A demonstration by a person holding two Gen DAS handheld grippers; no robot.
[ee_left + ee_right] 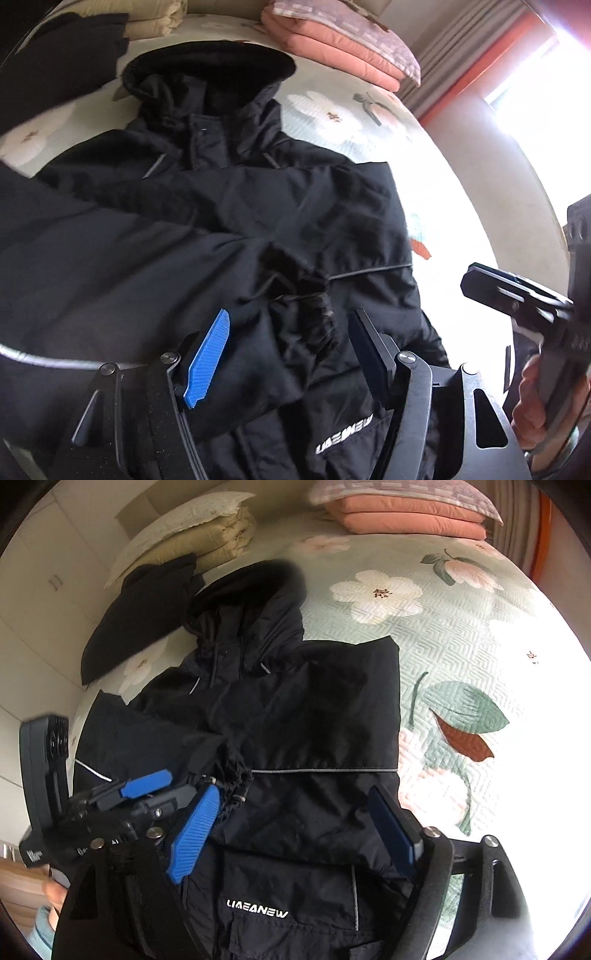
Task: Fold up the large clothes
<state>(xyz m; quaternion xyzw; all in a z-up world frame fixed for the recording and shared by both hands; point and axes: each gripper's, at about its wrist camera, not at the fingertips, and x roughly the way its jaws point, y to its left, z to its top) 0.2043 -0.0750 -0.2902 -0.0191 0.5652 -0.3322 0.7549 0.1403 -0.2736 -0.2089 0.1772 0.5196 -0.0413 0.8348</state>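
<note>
A black hooded jacket [229, 206] [314, 709] lies front up on the floral bedspread [443, 635], with its sleeves folded in across the chest. In the left wrist view my left gripper [290, 315] hangs open just over the jacket. The gathered cuff [319, 317] of one sleeve lies between its fingers, and neither pad presses on it. My right gripper [293, 790] stands open above the jacket's lower front, with only flat cloth beneath it. The same cuff [236, 775] shows beside its blue pad [192, 834]. Each gripper also appears at the edge of the other's view, the left gripper [162, 790] and the right gripper [498, 288].
A second dark garment [136, 620] lies at the back left of the bed. Folded beige bedding [207, 535] and folded pink bedding [406, 517] are stacked along the far edge. Curtains and a bright window [535, 92] are on the right. A hand [535, 398] holds the right gripper.
</note>
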